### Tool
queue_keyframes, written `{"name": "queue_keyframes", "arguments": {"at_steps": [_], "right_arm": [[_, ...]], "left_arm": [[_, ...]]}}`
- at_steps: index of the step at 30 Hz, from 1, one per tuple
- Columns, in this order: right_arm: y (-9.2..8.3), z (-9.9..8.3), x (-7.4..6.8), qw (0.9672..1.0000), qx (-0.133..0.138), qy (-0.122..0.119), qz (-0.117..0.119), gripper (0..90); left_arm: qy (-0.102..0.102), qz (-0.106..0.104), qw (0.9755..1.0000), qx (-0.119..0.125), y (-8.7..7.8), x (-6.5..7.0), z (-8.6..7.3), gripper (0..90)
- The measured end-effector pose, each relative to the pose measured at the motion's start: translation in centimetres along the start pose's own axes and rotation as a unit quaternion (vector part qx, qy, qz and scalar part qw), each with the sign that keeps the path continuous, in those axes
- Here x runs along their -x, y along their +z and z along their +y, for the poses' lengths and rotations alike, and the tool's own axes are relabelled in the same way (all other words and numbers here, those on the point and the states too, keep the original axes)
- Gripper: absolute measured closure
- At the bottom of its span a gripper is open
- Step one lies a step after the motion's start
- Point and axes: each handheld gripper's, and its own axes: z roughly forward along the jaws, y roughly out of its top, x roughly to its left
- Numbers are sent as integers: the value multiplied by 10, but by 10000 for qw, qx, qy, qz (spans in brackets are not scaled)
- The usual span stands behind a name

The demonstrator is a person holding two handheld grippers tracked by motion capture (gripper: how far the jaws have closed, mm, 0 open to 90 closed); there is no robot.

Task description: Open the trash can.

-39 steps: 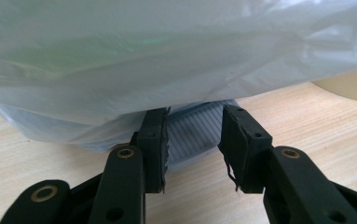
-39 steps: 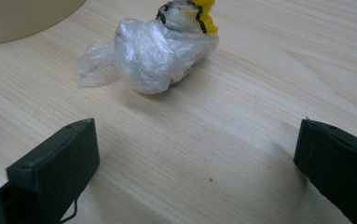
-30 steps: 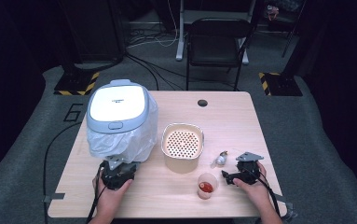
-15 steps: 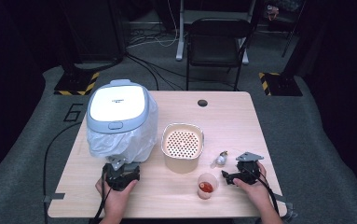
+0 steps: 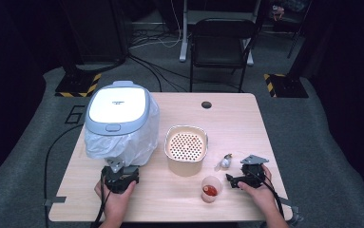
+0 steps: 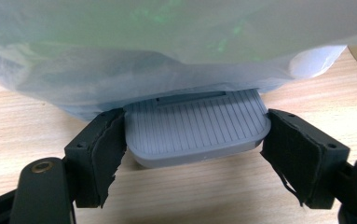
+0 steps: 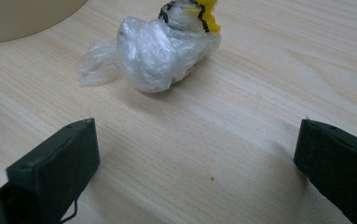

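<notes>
A white and grey rice cooker (image 5: 118,107) wrapped in a clear plastic bag stands at the table's left. Its grey ribbed front tab (image 6: 195,130) pokes out under the bag. My left gripper (image 5: 118,166) (image 6: 195,140) is at the cooker's front; its jaws have just been opening and now stand open on either side of the tab, pads close to its edges. My right gripper (image 5: 234,178) (image 7: 195,154) rests open on the table at the right. A small clear plastic bundle with a yellow top (image 7: 162,46) (image 5: 225,161) lies just ahead of it, untouched.
A beige pot with a perforated insert (image 5: 186,147) stands mid-table. A small clear cup with something red inside (image 5: 210,190) sits near the front edge, left of my right gripper. A dark round hole (image 5: 206,104) marks the wooden table's (image 5: 246,128) far side.
The left hand has shifted very slightly at the cooker's front. The right hand and its gripper have stayed where they were.
</notes>
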Motion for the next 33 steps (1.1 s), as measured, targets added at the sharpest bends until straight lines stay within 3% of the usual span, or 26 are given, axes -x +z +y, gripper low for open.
{"name": "queue_keyframes", "arguments": {"at_steps": [5,6,7,8,9,10,11,12,13,14,16,20,27,28,33], "right_arm": [[0,0,0,10000,-1,-1,0,0],[0,0,0,10000,-1,-2,0,0],[0,0,0,10000,-2,-1,0,0],[0,0,0,10000,-2,-1,0,0],[0,0,0,10000,-1,-2,1,0],[0,0,0,10000,-1,0,0,0],[0,0,0,10000,-1,1,0,0],[0,0,0,10000,-1,1,0,0],[0,0,0,10000,-1,-2,0,0],[0,0,0,10000,-1,-2,1,0],[0,0,0,10000,-3,-1,1,0],[0,0,0,10000,2,2,-2,0],[0,0,0,10000,-1,0,-1,0],[0,0,0,10000,6,1,-1,0],[0,0,-1,10000,10,26,8,0]], "left_arm": [[-4,-32,9999,154,-13,-2,1,280],[-21,-34,9998,211,-16,-4,2,321],[-201,-128,9992,312,-17,-4,3,393],[-201,-128,9992,312,-17,-4,3,426],[-50,-127,9997,221,-18,-8,4,426],[-265,-165,9988,387,-15,-5,3,437],[-100,-124,9995,285,-16,-6,3,441],[-100,-124,9995,285,-16,-6,3,449],[-236,-170,9986,437,-14,-2,3,449],[79,-158,9993,318,-14,0,4,502],[153,-163,9992,341,-11,4,5,519],[231,-145,9989,376,-7,5,4,511],[291,-135,9958,861,-4,5,-10,515],[382,-106,9954,877,-4,5,-13,516],[381,-123,9955,855,-4,5,-14,517]]}}
